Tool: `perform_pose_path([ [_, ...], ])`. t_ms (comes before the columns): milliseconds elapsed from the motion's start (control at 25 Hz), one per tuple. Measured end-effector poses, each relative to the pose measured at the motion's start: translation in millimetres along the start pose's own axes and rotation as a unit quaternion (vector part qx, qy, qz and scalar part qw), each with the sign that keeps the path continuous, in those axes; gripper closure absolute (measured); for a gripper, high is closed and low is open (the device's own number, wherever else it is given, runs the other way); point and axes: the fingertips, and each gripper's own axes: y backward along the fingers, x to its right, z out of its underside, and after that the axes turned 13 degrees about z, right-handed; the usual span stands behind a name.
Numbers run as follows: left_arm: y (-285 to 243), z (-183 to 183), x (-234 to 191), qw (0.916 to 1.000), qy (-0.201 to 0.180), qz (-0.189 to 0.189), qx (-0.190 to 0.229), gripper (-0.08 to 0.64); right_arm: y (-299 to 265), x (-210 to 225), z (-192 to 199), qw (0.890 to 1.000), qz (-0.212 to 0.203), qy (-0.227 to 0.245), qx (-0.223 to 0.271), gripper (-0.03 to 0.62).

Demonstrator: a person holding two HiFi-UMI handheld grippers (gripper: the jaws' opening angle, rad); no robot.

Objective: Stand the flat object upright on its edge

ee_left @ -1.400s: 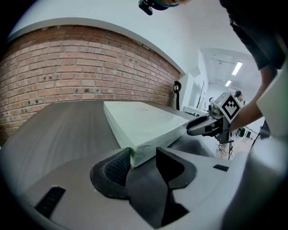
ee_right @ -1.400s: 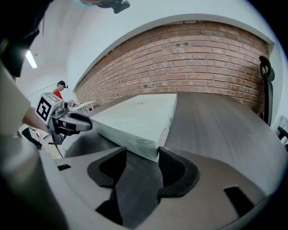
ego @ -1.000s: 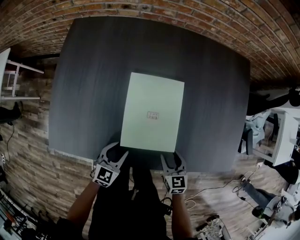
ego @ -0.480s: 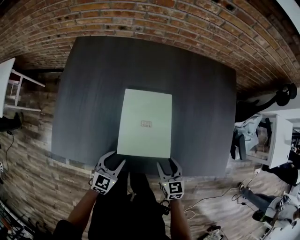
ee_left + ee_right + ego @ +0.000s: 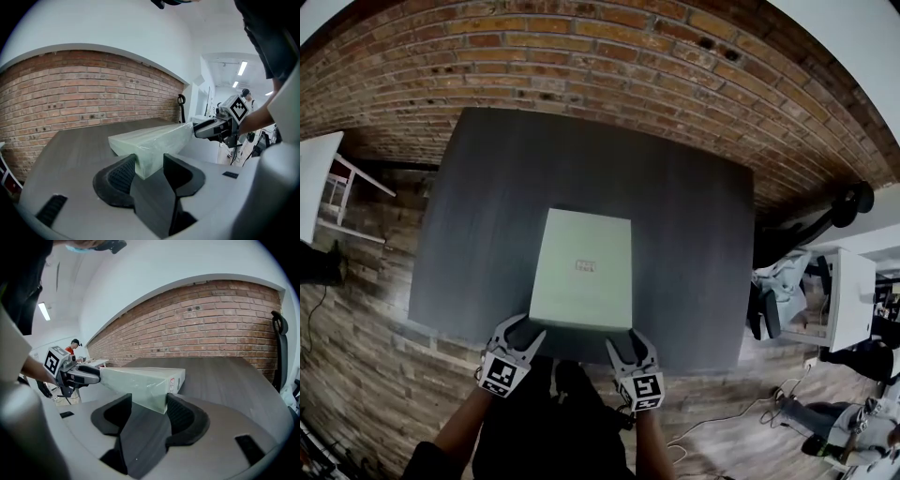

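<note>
Both arms reach forward and down, side by side. The left arm (image 5: 455,427) comes in from the lower left. The right arm (image 5: 649,452) comes almost straight up from the bottom of the head view. Each arm ends in a gripper. The left gripper (image 5: 523,328) and the right gripper (image 5: 630,339) point away from the body and tip a bit downward. They are near each other but do not touch. The left gripper's jaws have just been opening a little. One near corner of the flat box (image 5: 584,272) sits between them, and the pads press on it. The right gripper's jaws squeeze the other near corner the same way.
</note>
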Motion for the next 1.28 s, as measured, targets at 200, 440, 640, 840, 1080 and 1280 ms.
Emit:
perform_pose_path([
  [200, 6, -14, -2, 1.0, -0.006, -0.006, 0.001, 0.38, 6, -3, -20, 1.0, -0.01, 0.001, 0.021, 0.356],
  [440, 15, -40, -6, 0.9995, -0.022, -0.012, 0.017, 0.373, 11, -2, -49, 0.999, -0.014, 0.011, 0.049, 0.356],
  [640, 19, -58, -10, 0.9991, -0.027, -0.008, 0.033, 0.373, 13, 1, -68, 0.998, -0.01, 0.023, 0.064, 0.356],
  [840, 21, -74, -13, 0.9985, -0.032, 0.006, 0.045, 0.347, 16, 1, -83, 0.996, -0.006, 0.035, 0.078, 0.356],
  [1080, 27, -91, -14, 0.9969, -0.045, 0.011, 0.064, 0.344, 22, 5, -99, 0.994, 0.009, 0.033, 0.1, 0.356],
  [1280, 32, -104, -15, 0.9955, -0.048, 0.012, 0.081, 0.345, 28, 5, -114, 0.993, 0.015, 0.037, 0.11, 0.367],
])
